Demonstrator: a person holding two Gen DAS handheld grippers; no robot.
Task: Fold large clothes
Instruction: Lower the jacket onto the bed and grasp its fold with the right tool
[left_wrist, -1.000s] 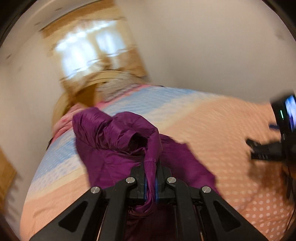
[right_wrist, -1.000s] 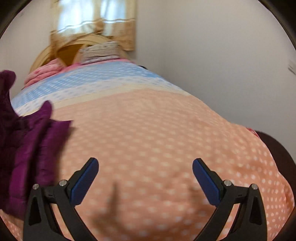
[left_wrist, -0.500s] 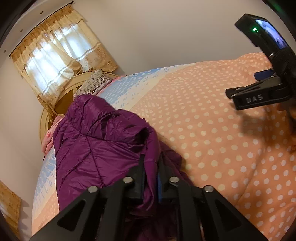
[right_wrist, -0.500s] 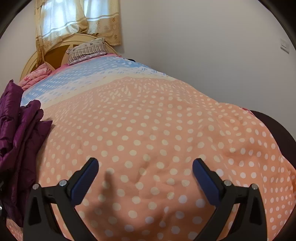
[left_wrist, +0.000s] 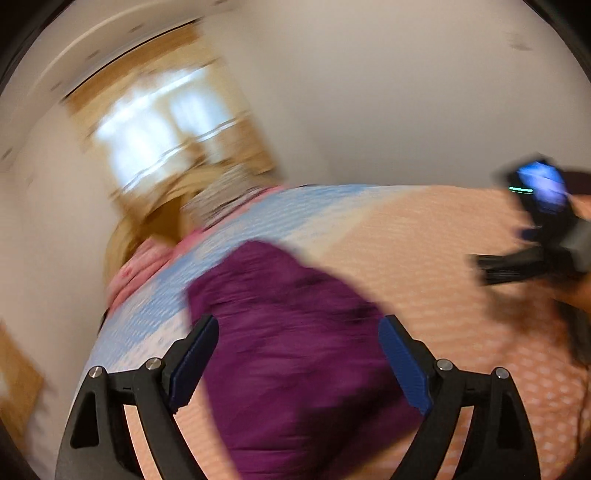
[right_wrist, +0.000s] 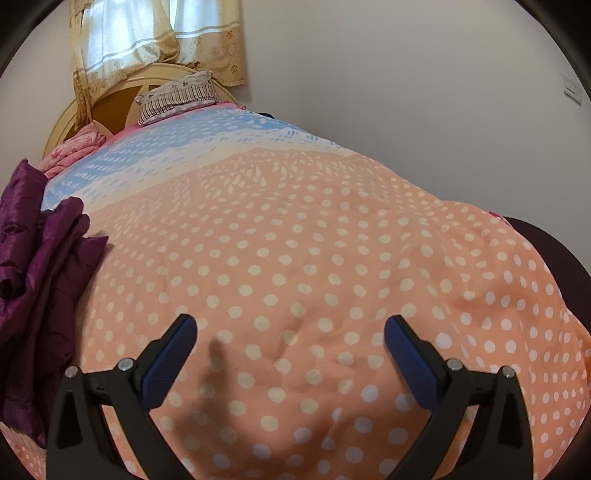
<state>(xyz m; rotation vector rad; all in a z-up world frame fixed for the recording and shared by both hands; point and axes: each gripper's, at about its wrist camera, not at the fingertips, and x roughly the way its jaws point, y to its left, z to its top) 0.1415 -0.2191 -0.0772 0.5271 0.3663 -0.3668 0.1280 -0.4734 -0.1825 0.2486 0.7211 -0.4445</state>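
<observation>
A purple quilted jacket (left_wrist: 295, 343) lies bunched on the bed's spotted orange cover (left_wrist: 436, 258). The left wrist view is blurred by motion. My left gripper (left_wrist: 298, 360) hangs over the jacket with its jaws opening wide; the blue pads press on nothing. In the right wrist view the jacket (right_wrist: 33, 266) shows as a crumpled heap at the left edge. My right gripper (right_wrist: 290, 352) stands open over bare cover, well to the right of the jacket. That gripper (left_wrist: 535, 254) also appears at the right of the left wrist view.
The bed fills both views, its cover orange with white dots near me and blue-white further away (right_wrist: 207, 144). A striped pillow (right_wrist: 177, 96) and a pink blanket (right_wrist: 74, 147) lie by the wooden headboard. A curtained window (right_wrist: 147, 37) is behind; a plain wall runs along the right.
My left gripper was shut on a fold of the jacket and has let it go; its jaws now stand wide and the fabric has dropped flat. The right gripper has barely moved.
</observation>
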